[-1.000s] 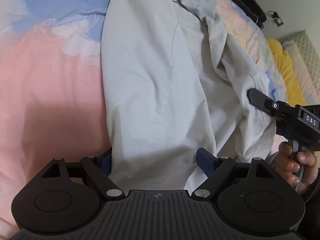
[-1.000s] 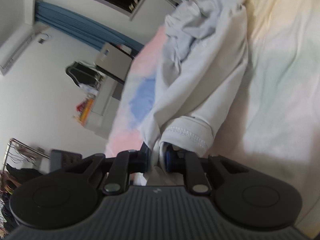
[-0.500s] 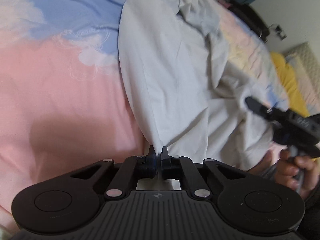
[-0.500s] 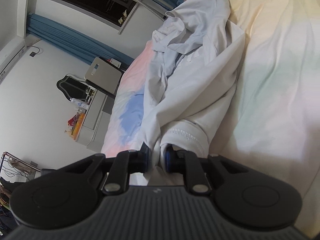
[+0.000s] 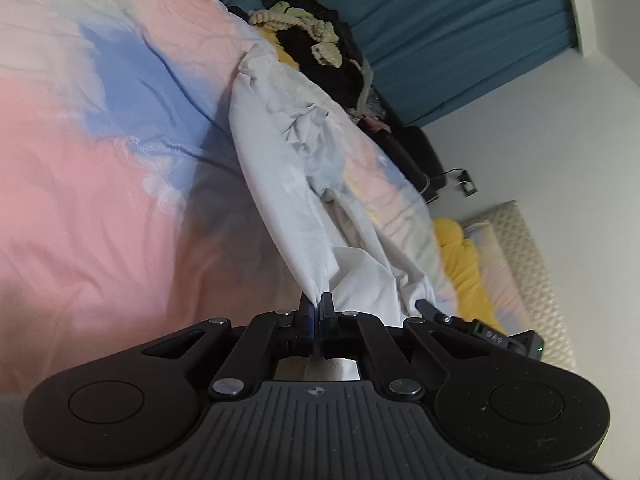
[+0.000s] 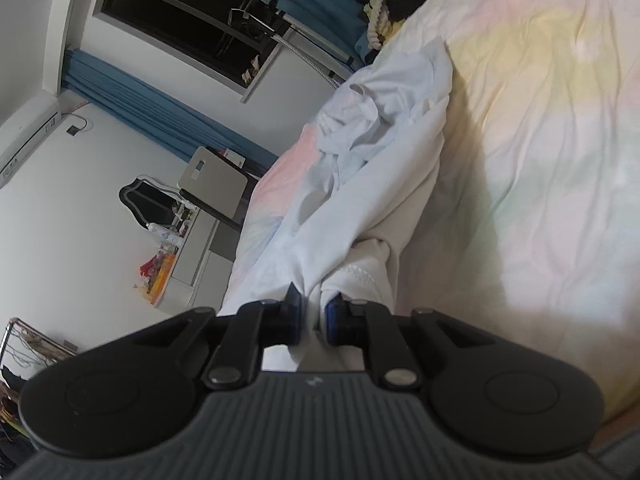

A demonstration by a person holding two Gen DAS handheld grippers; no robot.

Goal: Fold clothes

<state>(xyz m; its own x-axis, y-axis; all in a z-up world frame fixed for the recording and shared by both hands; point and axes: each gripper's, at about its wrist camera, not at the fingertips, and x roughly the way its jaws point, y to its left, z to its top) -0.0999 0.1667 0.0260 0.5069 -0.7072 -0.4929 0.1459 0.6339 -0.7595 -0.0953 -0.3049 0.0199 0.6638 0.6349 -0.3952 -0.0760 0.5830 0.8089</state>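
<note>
1. Pinching: left gripper (image 5: 317,312) has its jaws pressed together on a bunched edge of the white garment (image 5: 296,200).
2. Right gripper (image 6: 313,307) has its jaws clamped on a thicker wad of the same garment, beside its stitched hem (image 6: 360,274).
3. Garment lies on the pastel bedspread (image 5: 100,184), stretched from the clamps toward the far end of the bed.
4. Black-and-cream clothes pile (image 5: 320,52) sits on the bedspread past the garment's far end; yellow pillow (image 5: 460,252) to the garment's right.
</note>
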